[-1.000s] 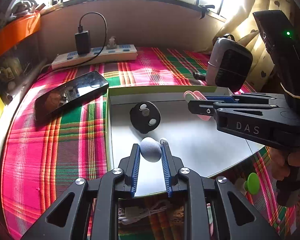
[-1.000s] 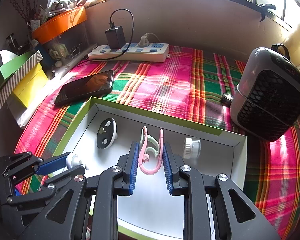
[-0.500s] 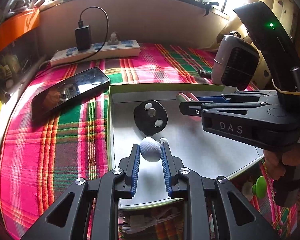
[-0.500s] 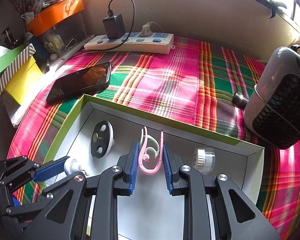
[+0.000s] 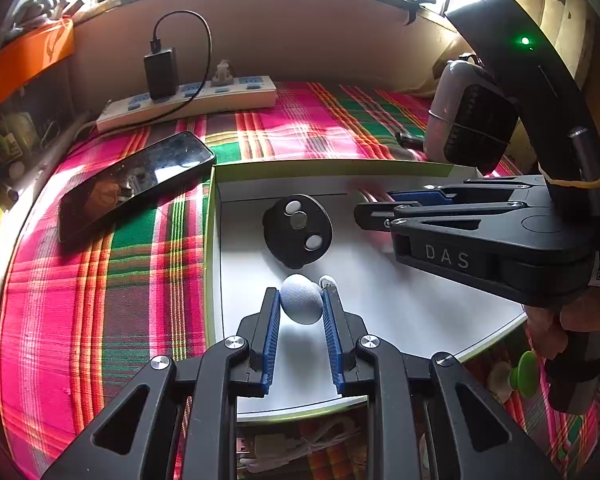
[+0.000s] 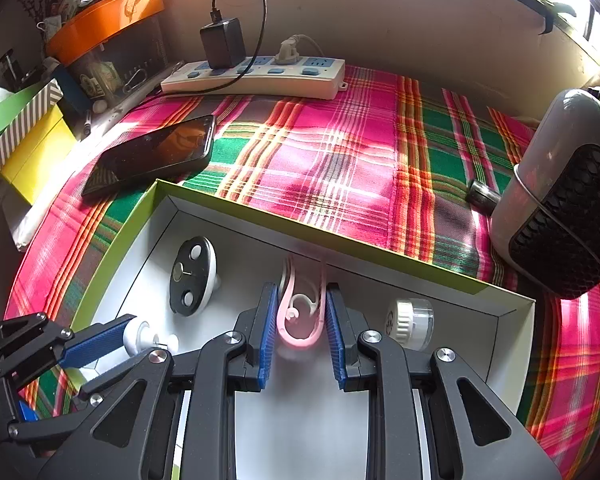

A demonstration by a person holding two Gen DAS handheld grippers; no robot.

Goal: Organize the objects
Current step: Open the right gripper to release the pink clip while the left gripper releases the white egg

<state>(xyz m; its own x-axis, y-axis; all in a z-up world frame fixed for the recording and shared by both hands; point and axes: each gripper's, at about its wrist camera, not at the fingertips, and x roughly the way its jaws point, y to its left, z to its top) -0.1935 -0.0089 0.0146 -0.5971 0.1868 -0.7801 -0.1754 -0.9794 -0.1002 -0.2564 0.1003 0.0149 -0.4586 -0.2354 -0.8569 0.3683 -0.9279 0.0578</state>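
Observation:
My left gripper [image 5: 300,304] is shut on a small white round-headed knob [image 5: 301,298] and holds it over the near left part of the white box [image 5: 400,320] with a green rim. My right gripper [image 6: 299,312] is shut on a pink and white hook [image 6: 300,312] over the middle of the box [image 6: 236,204]. In the box lie a black disc [image 5: 298,230] with white dots and a small white cylinder [image 6: 410,320]. The disc also shows in the right wrist view [image 6: 192,274]. The left gripper with its knob [image 6: 140,334] shows at the lower left there.
The box sits on a pink and green plaid cloth [image 6: 340,152]. A black phone [image 5: 136,180] lies left of the box. A power strip [image 5: 188,100] with a charger lies at the back. A grey heater [image 6: 560,196] stands at the right. A green knob [image 5: 524,374] lies outside the box's near edge.
Both grippers have moved forward over the box with their loads. The right gripper's hook now hangs close to the box's far wall.

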